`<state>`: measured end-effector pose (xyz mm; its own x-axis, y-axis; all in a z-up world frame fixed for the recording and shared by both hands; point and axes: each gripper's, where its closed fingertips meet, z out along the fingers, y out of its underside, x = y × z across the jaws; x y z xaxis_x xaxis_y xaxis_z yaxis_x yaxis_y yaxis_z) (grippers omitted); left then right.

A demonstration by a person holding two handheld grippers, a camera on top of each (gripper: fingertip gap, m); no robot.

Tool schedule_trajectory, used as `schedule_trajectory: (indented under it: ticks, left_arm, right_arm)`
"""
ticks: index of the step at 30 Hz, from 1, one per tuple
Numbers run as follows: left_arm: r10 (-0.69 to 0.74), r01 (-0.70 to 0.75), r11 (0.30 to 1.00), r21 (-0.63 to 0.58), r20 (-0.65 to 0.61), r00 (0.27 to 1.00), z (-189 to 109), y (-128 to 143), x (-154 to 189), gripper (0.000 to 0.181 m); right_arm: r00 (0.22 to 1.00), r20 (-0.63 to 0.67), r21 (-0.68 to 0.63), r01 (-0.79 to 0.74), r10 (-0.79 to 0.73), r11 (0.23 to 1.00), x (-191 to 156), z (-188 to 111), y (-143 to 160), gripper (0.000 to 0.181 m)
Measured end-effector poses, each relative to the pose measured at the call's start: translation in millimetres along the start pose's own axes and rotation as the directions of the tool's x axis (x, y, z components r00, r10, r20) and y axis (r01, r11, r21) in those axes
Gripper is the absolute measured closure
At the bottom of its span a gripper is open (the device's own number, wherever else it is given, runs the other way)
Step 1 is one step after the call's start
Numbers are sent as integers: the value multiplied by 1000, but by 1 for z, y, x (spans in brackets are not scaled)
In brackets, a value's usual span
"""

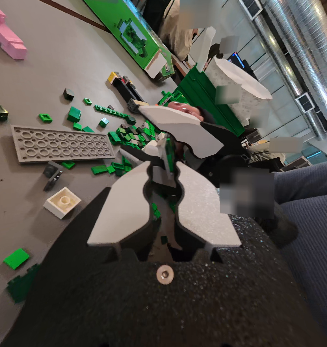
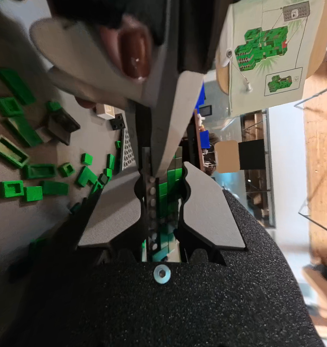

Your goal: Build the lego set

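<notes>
On the far left of the grey counter (image 1: 61,62) sits a pink block shape (image 1: 5,39). Right of it, a grey studded plate (image 1: 61,144) lies upside down, untouched. A white brick (image 1: 62,202) lies nearer, also upside down. Loose green tiles (image 1: 125,135) are scattered across the middle, so plenty appears unplaced. Farther right, the left tool (image 1: 163,169) is clamped on a partly built panel (image 1: 168,155), a grey plate already faced with green tiles. The right tool (image 2: 163,189) grips the same panel from the other side, both holding it up off the counter. At the far right, the green set box (image 1: 132,33) stands, and the open instruction booklet (image 2: 267,52) pictures a much larger green model. Judged against that, the build is only partway along: one panel tiled, the big plate and most pieces still waiting.
</notes>
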<state>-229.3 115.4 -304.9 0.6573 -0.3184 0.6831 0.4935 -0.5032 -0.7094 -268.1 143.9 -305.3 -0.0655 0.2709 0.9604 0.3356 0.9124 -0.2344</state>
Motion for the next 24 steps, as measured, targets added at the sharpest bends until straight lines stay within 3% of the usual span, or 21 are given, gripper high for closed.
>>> schedule_trajectory:
  ticks: [5,9,11,17,24]
  left_arm:
    - [23,-23,1000,-2,-41,999,0,1,6,171]
    - [-3,4,1000,10,-73,997,1,-1,8,158]
    - [-32,31,1000,-3,-114,993,0,1,13,169]
    - [22,-23,999,-24,-63,998,0,4,10,175]
    - [31,-32,999,-29,-40,999,0,4,8,176]
  right_arm:
    - [998,50,58,-36,33,998,-6,-2,-6,149]
    - [997,79,157,-18,6,988,-13,-8,-23,151]
    - [998,62,165,-15,5,986,-11,-8,-24,150]
    - [979,149,73,-150,138,986,-15,-2,-13,129]
    - [985,156,-9,-75,75,997,-20,1,-8,144]
